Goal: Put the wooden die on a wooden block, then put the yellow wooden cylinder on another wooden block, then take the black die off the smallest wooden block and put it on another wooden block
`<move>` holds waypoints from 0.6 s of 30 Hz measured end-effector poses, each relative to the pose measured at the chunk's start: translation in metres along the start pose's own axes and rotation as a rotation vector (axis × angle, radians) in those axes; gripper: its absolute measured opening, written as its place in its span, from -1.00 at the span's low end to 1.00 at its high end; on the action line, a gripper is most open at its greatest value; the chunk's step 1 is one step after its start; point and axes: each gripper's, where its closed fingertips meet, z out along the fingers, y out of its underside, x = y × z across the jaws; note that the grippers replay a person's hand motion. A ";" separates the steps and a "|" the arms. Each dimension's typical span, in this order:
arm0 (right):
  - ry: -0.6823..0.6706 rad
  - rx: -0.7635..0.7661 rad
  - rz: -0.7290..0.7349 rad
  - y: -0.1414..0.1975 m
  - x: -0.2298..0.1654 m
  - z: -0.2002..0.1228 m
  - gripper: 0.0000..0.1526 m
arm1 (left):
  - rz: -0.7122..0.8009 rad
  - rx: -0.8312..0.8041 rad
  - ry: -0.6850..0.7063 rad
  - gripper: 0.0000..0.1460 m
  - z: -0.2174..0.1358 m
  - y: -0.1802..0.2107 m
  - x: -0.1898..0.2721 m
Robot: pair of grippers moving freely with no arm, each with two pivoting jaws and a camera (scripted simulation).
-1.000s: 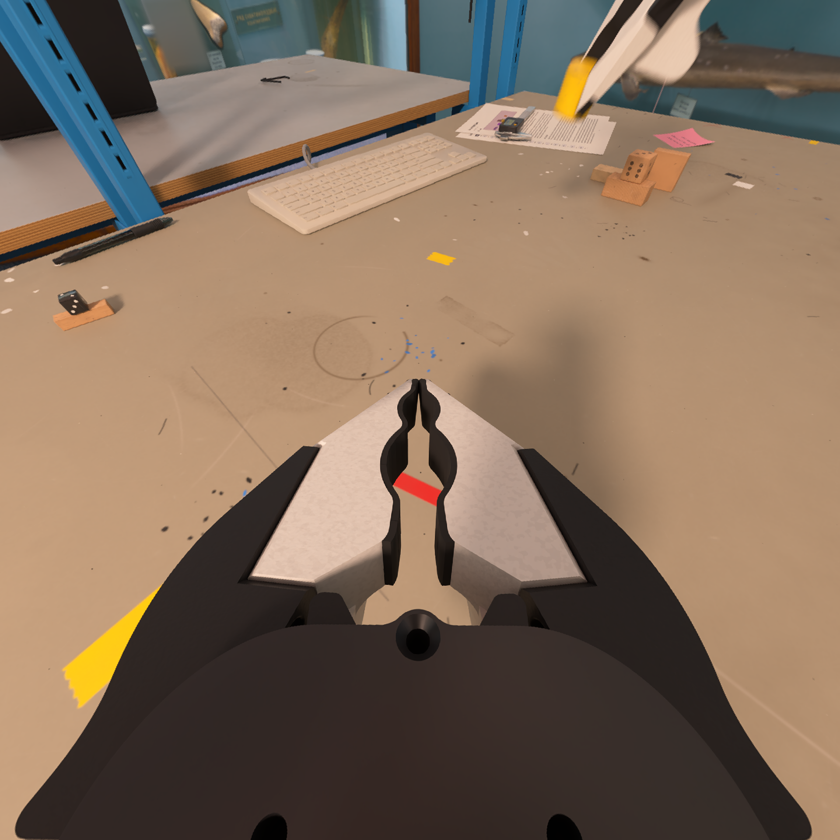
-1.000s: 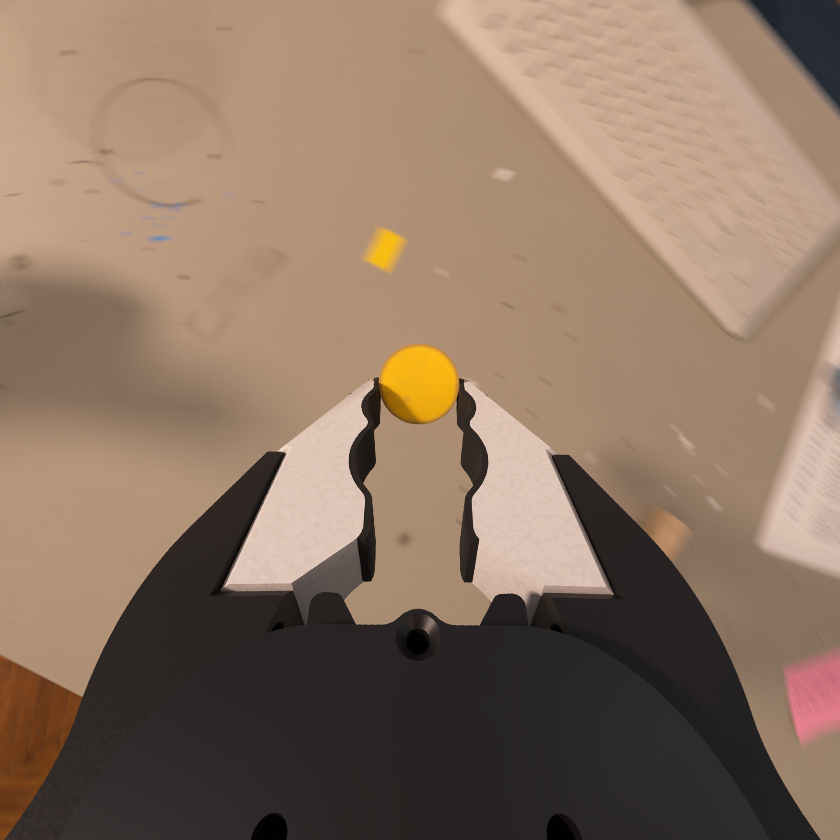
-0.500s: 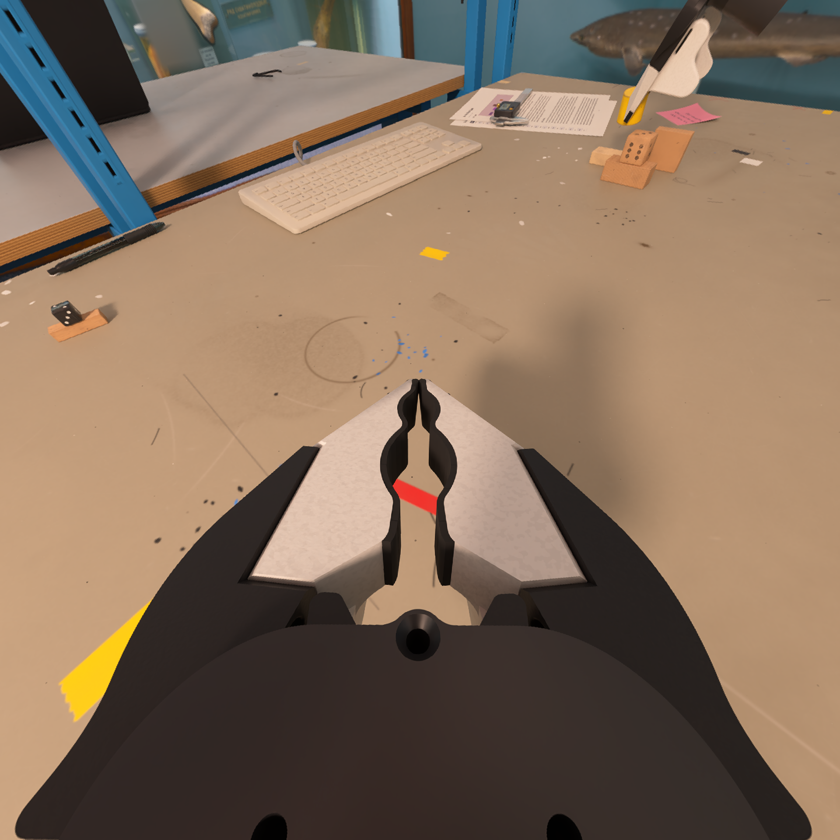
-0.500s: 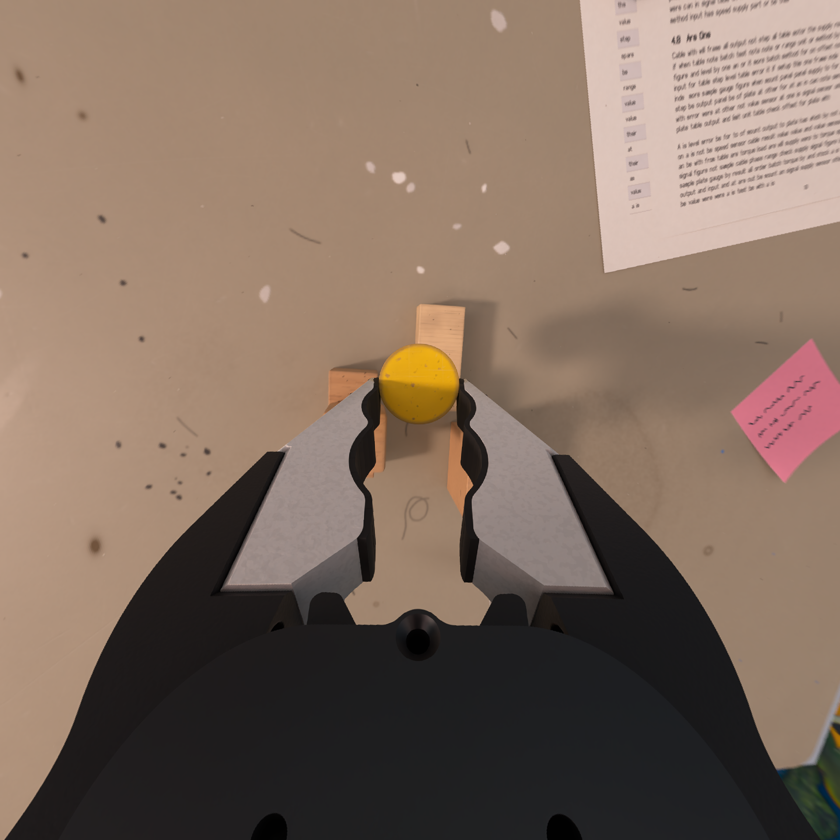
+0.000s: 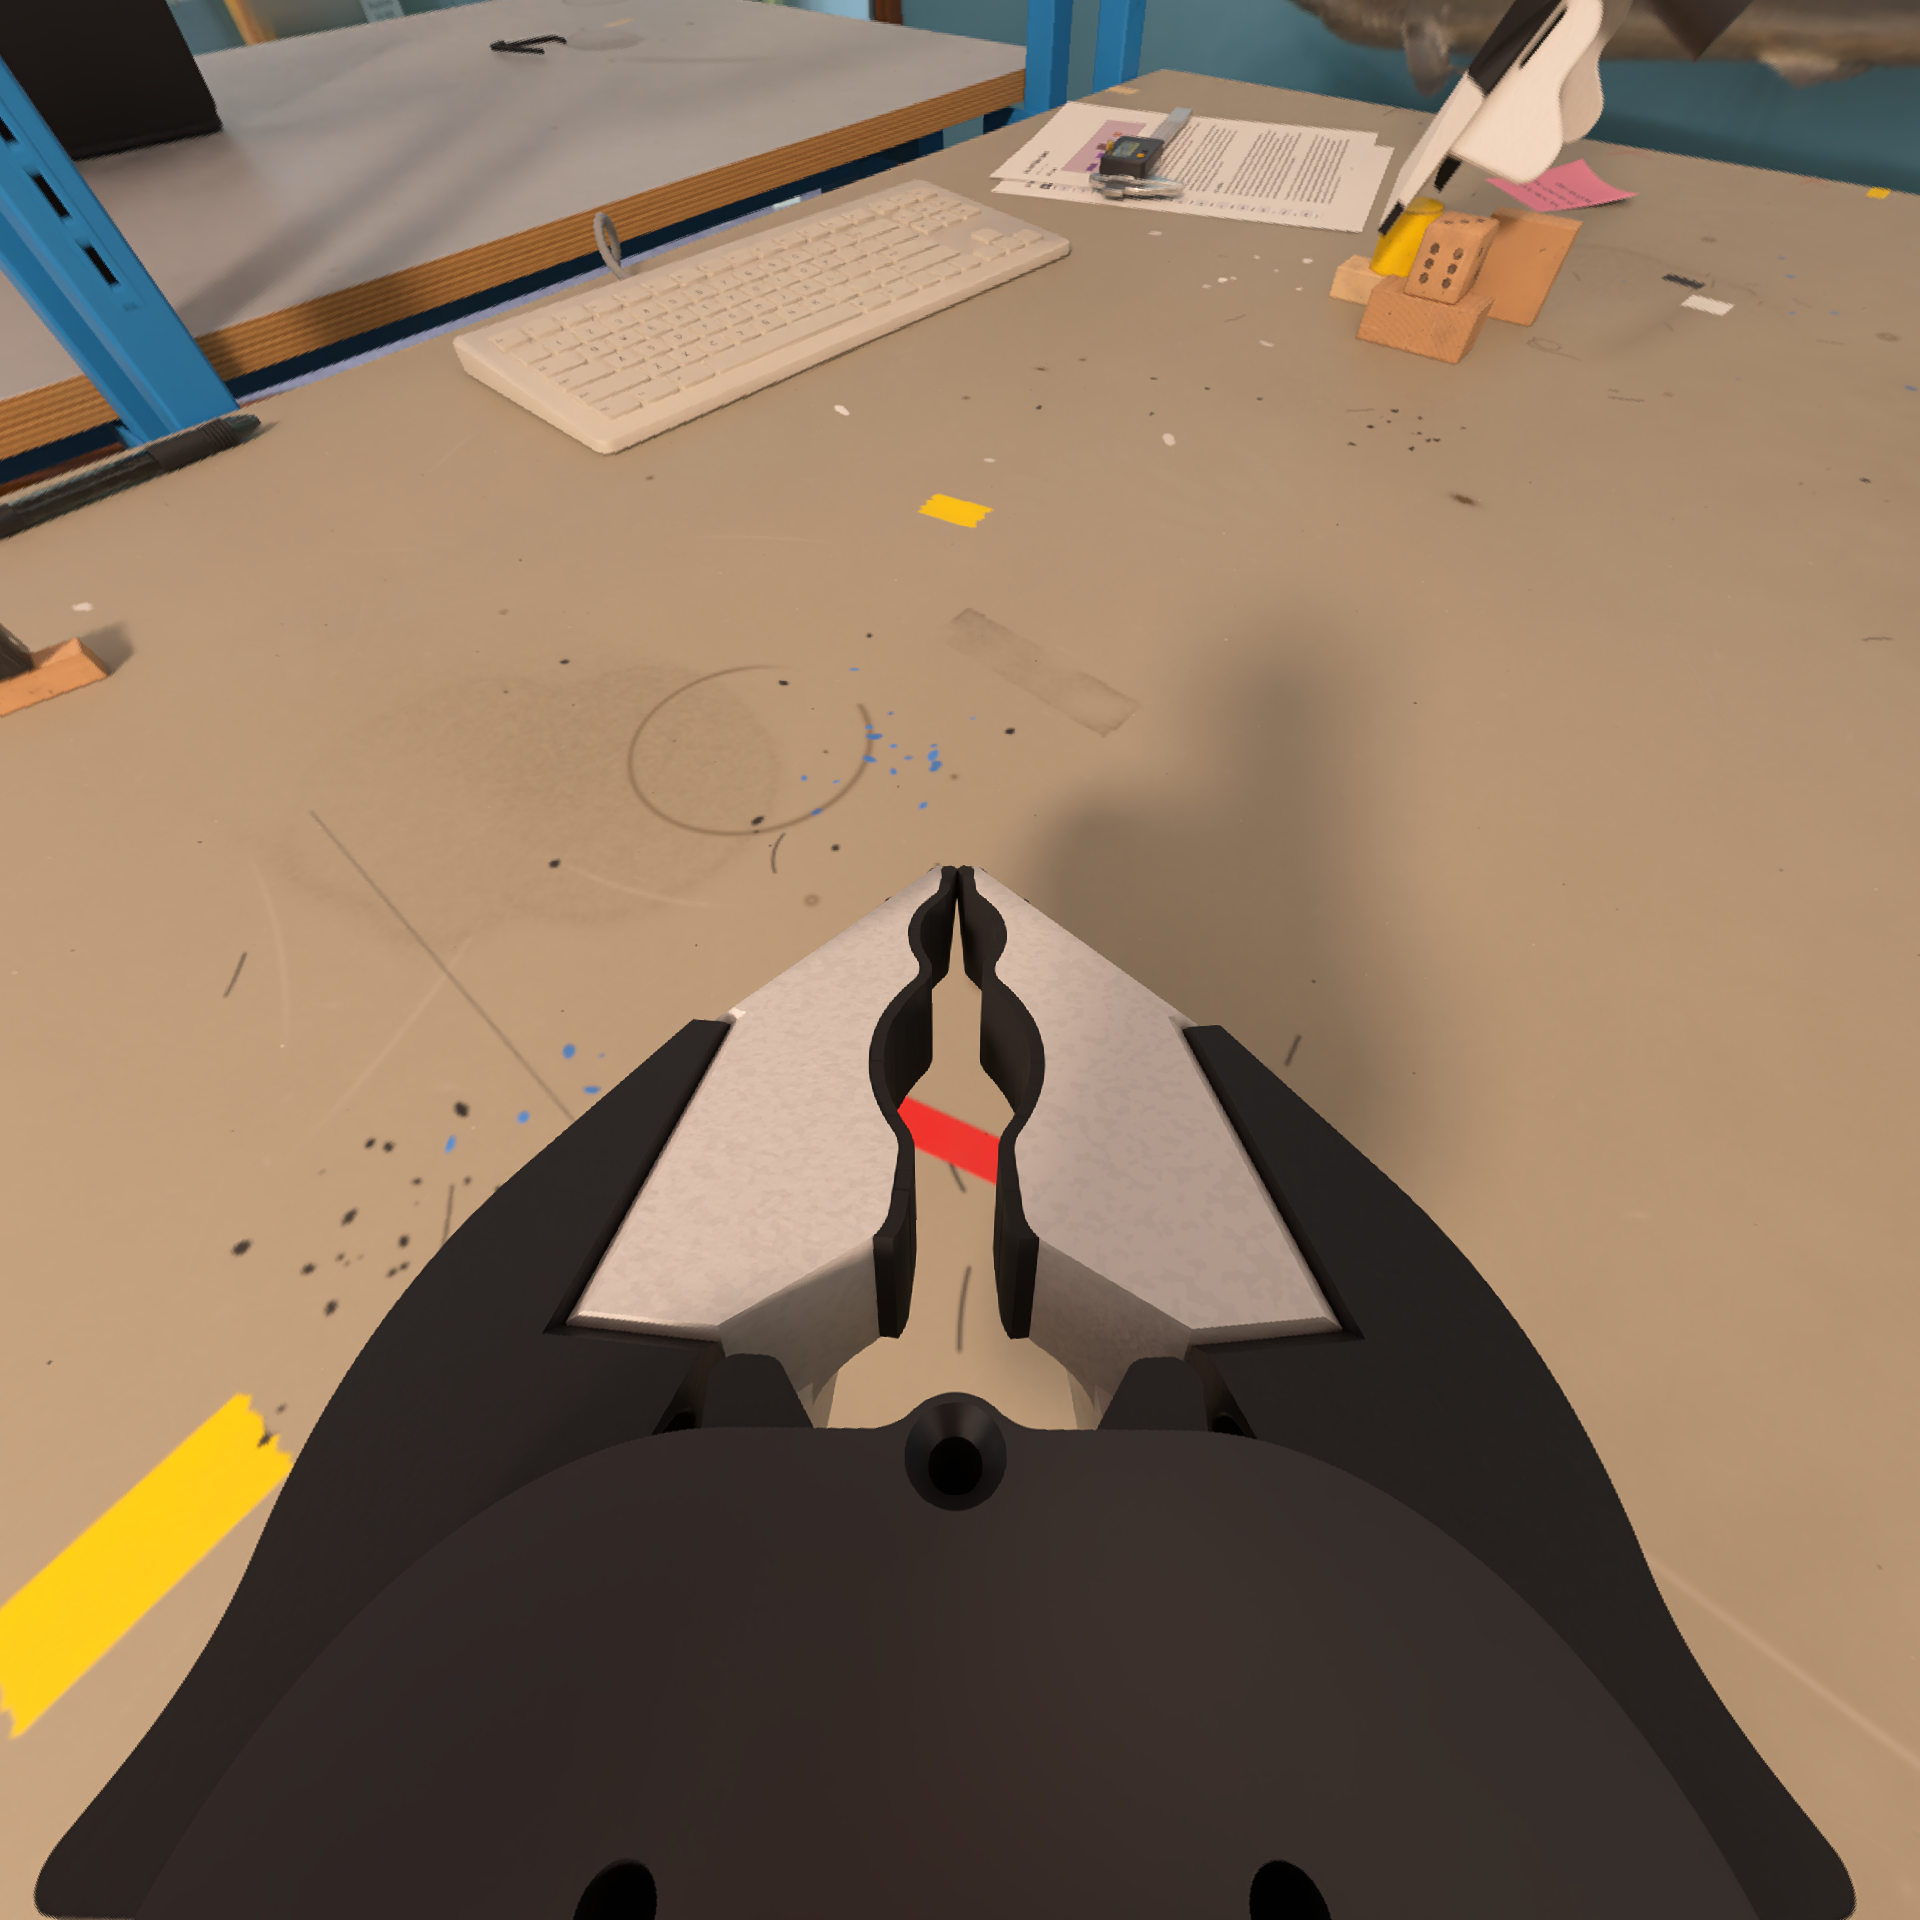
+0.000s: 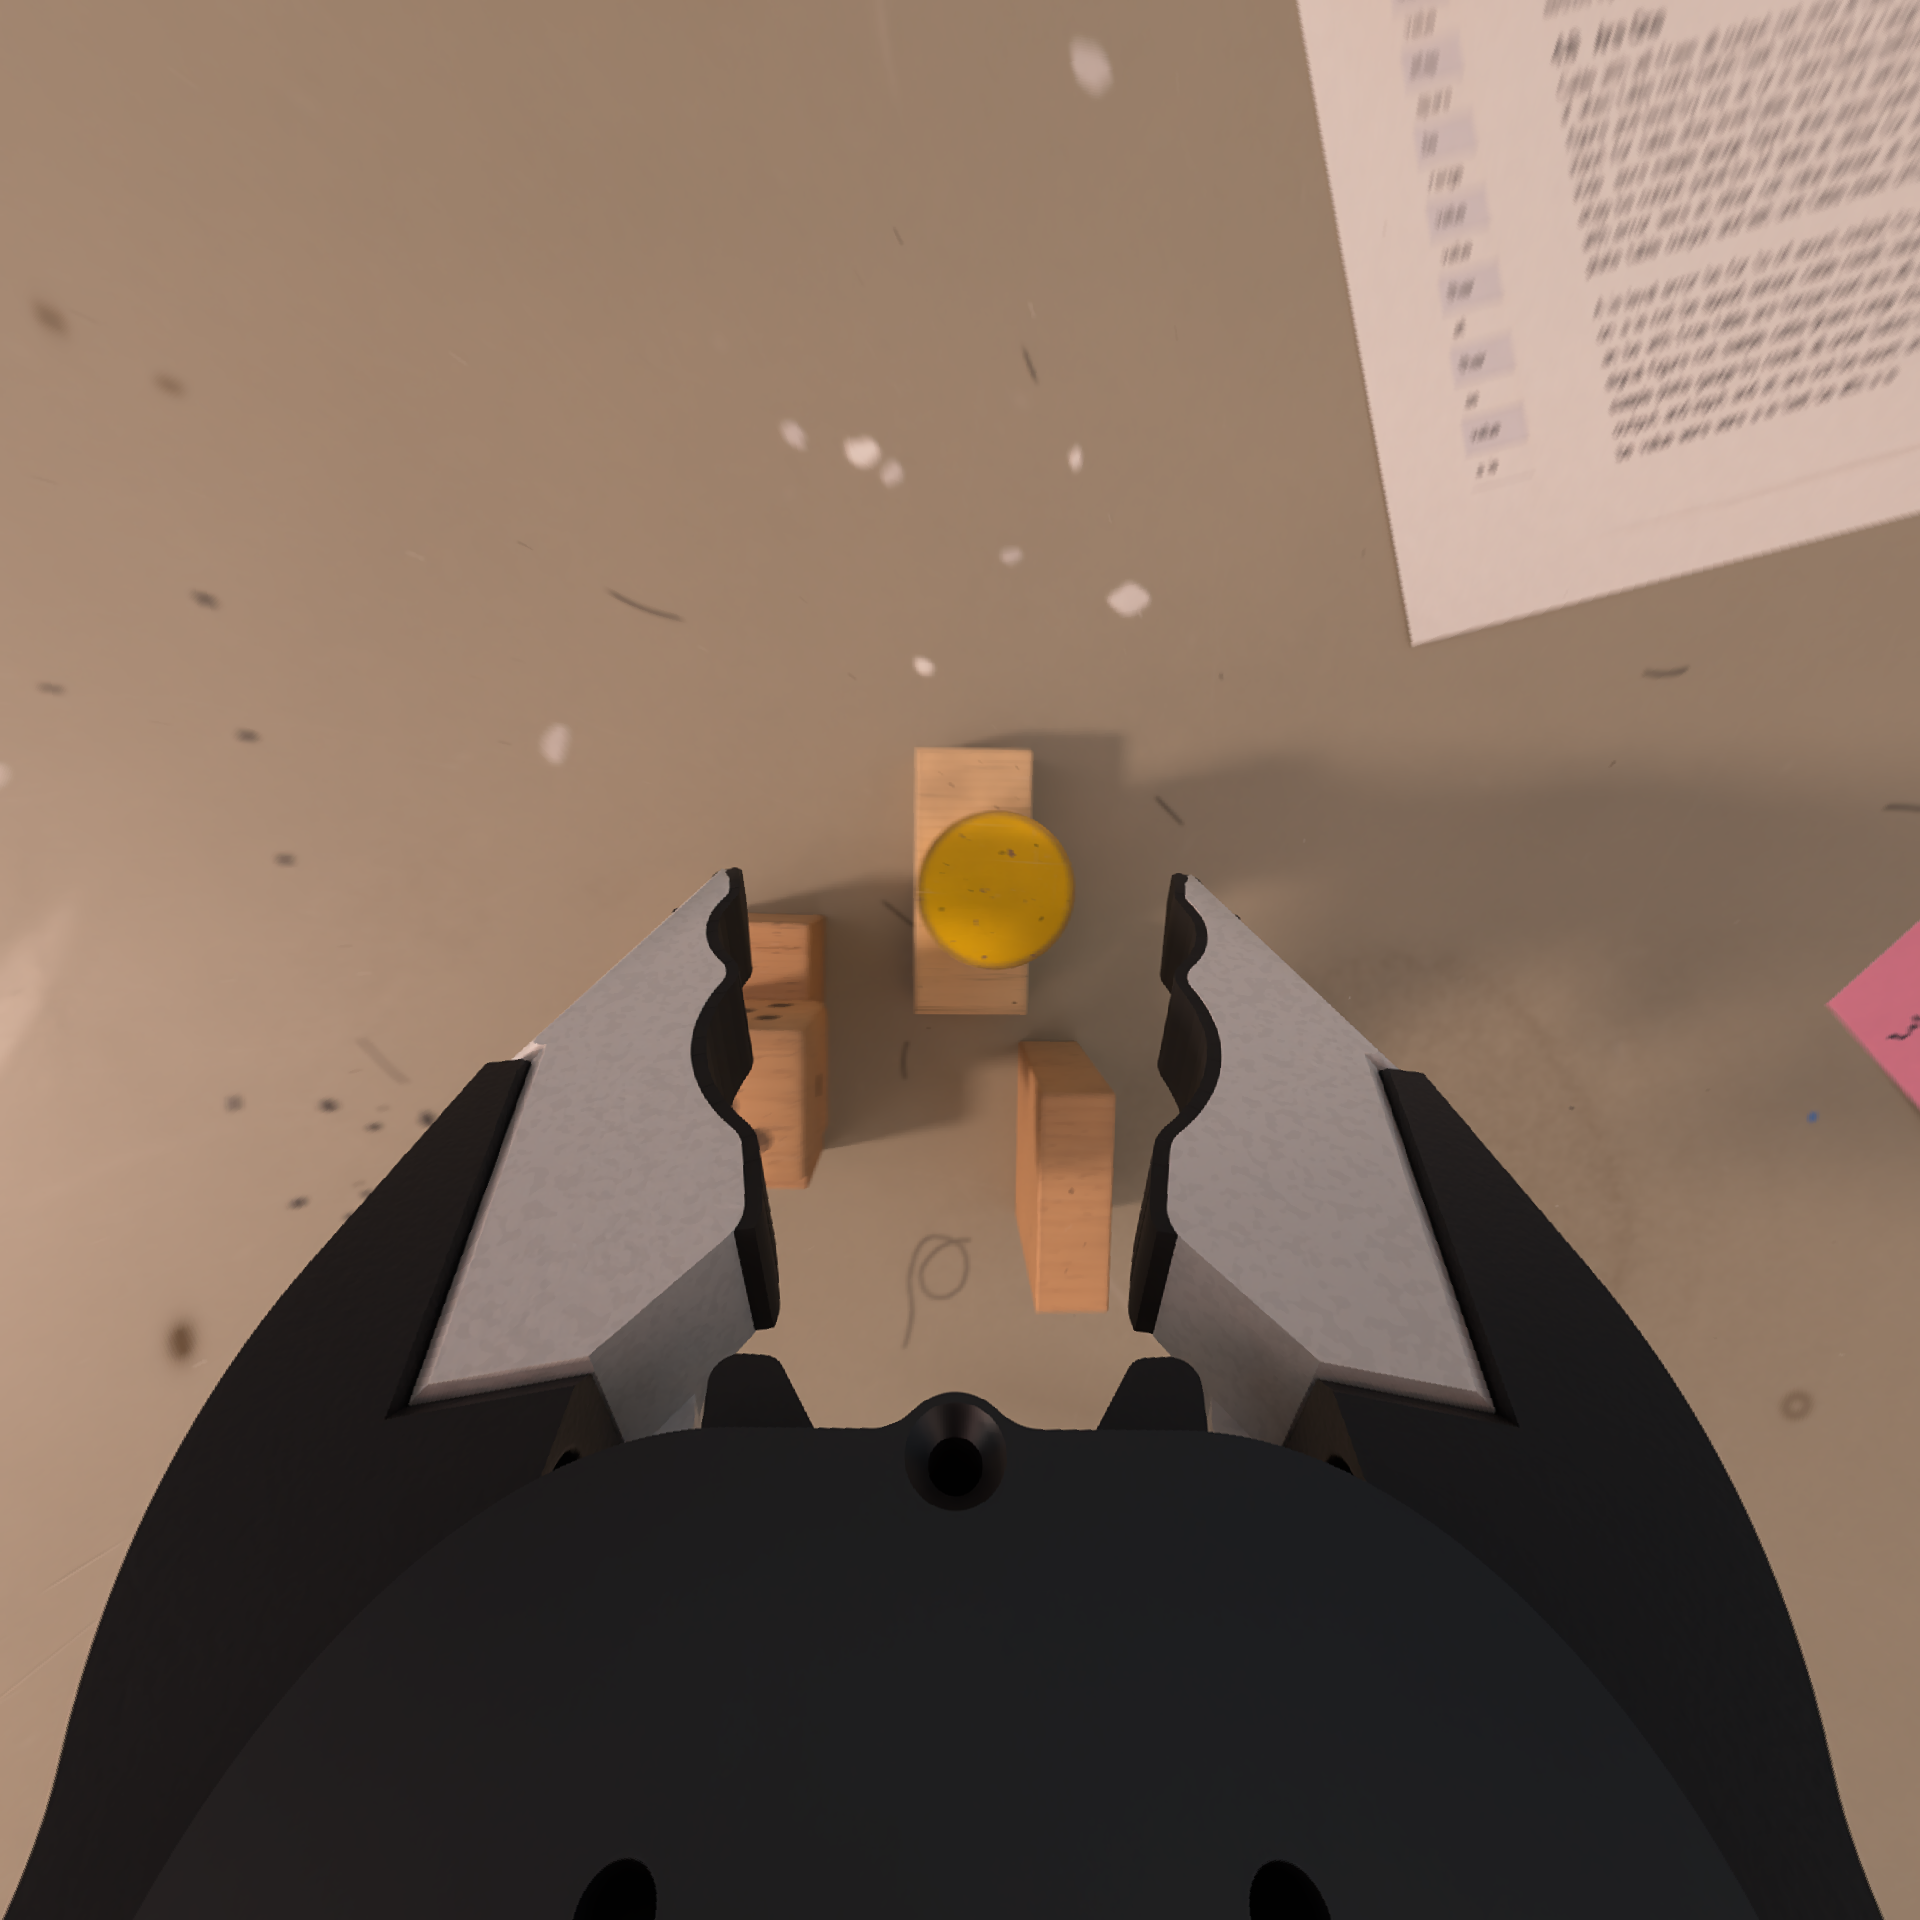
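Note:
In the right wrist view my right gripper (image 6: 951,883) is open and points straight down. Between its fingers the yellow cylinder (image 6: 994,888) stands upright on a pale wooden block (image 6: 971,774), free of both fingers. The wooden die (image 6: 787,1081) sits on a second block (image 6: 784,951), partly hidden by the left finger. A third block (image 6: 1065,1174) is bare. In the left wrist view my left gripper (image 5: 954,875) is shut and empty above the table. Far ahead are the cylinder (image 5: 1405,237), the die (image 5: 1447,258) and the right gripper (image 5: 1403,213). The smallest block (image 5: 52,670) is at the left edge, its black die almost cut off.
A white keyboard (image 5: 758,307) lies at the back left. Printed sheets (image 5: 1226,156) with a small caliper lie behind the blocks; the sheet (image 6: 1662,260) and a pink note (image 6: 1886,1013) show from above. A blue shelf post (image 5: 104,281) and a black pen (image 5: 125,468) are at the left.
My right gripper has opened and let go of the yellow cylinder, which now stands on the pale block. The left wrist view has shifted slightly to the right; the left gripper stays shut.

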 end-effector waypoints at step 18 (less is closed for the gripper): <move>-0.495 0.341 -0.981 -0.069 -0.528 -0.105 0.06 | -0.072 0.085 0.003 -1.00 -0.022 -0.012 -0.019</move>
